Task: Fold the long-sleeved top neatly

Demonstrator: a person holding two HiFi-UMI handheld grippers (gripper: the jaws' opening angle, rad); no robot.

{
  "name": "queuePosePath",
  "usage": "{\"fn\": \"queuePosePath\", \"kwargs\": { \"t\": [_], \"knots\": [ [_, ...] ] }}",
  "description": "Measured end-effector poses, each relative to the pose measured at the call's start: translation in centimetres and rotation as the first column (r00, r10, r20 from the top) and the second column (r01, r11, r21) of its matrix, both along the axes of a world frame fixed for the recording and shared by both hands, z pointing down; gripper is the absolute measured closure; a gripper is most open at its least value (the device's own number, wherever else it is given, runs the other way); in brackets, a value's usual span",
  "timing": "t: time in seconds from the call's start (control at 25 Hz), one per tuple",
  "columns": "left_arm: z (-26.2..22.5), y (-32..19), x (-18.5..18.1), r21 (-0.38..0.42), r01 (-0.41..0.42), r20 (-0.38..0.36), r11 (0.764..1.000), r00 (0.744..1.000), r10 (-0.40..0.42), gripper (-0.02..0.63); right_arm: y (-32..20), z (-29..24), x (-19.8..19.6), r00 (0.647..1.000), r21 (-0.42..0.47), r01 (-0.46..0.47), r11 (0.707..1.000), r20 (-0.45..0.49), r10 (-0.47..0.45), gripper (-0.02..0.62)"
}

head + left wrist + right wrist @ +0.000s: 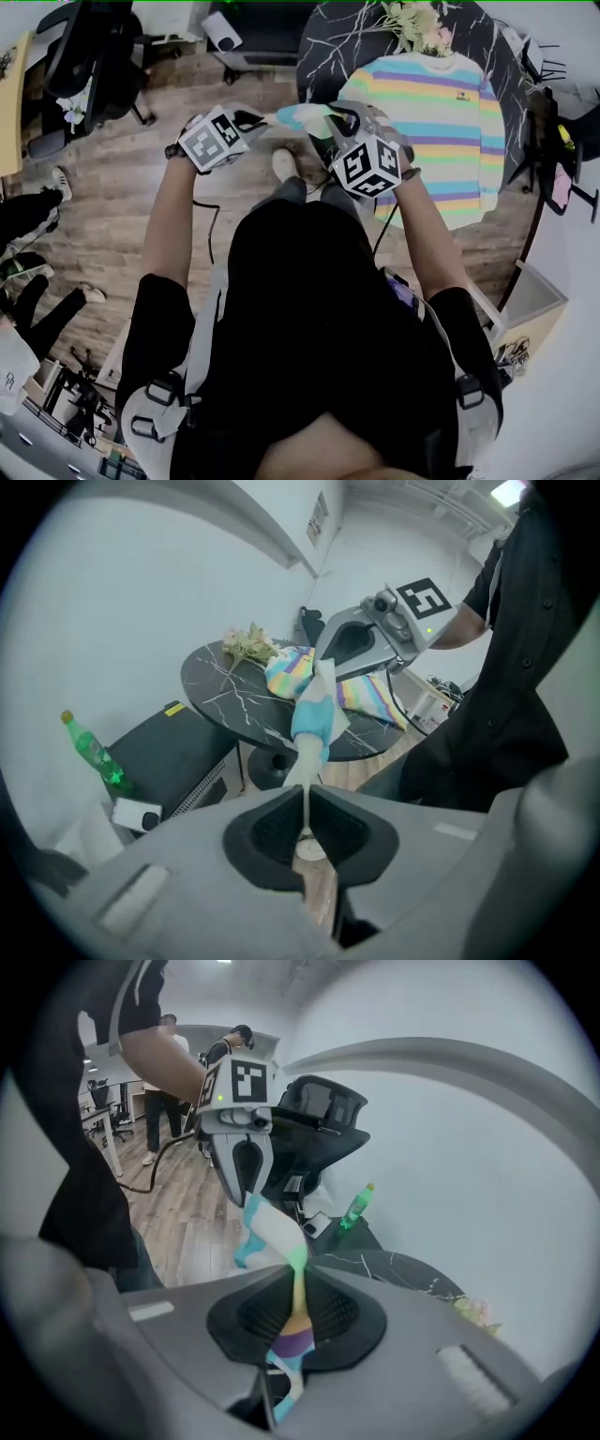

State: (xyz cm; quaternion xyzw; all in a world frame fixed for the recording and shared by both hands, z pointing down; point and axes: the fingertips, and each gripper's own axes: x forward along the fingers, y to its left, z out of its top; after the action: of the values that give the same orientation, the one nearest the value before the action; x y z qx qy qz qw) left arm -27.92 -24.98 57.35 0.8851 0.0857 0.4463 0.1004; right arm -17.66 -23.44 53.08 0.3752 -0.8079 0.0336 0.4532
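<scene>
The pastel-striped long-sleeved top (441, 131) lies spread flat on a round black marble table (328, 47). One sleeve (302, 116) is lifted off the table's near side and stretched between my two grippers. My left gripper (269, 119) (306, 794) is shut on the sleeve's white cuff (302, 761). My right gripper (330, 117) (298, 1274) is shut on the same sleeve further up, where striped cloth (286, 1344) bunches behind the pads. Each gripper faces the other, a short length of sleeve (267, 1227) apart.
Dried flowers (417, 28) lie at the table's far edge. A green bottle (89, 747) stands on a black cabinet (169, 752) by the wall. An office chair (89, 56) and standing people (28, 216) are at the left on the wood floor.
</scene>
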Motion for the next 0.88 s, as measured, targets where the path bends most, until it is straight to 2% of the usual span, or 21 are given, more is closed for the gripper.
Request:
{"fn": "queuePosePath", "kwargs": {
  "t": [0.2,0.52,0.68,0.88],
  "knots": [
    [-2.2,-0.8,-3.3,0.007,0.078,0.027,0.997,0.997,-0.078,0.583,-1.9,0.8,-2.8,0.998,0.022,0.065,0.998,0.003,-0.065,0.563],
    [-3.0,-1.4,-7.5,-0.034,0.147,0.079,0.989,0.986,-0.144,0.583,-5.5,2.5,-5.8,0.996,0.020,0.092,0.996,-0.001,-0.092,0.425],
    [-3.7,-0.5,-7.2,-0.129,0.135,0.041,0.983,0.991,-0.130,0.583,-5.9,3.9,-6.1,0.995,-0.013,0.091,0.996,-0.030,-0.092,0.391],
    [-5.6,1.2,-4.0,-0.234,0.069,-0.077,0.970,0.993,-0.089,0.583,-4.5,3.7,-4.0,0.999,-0.018,0.036,0.999,-0.021,-0.037,0.368]
  ]
}}
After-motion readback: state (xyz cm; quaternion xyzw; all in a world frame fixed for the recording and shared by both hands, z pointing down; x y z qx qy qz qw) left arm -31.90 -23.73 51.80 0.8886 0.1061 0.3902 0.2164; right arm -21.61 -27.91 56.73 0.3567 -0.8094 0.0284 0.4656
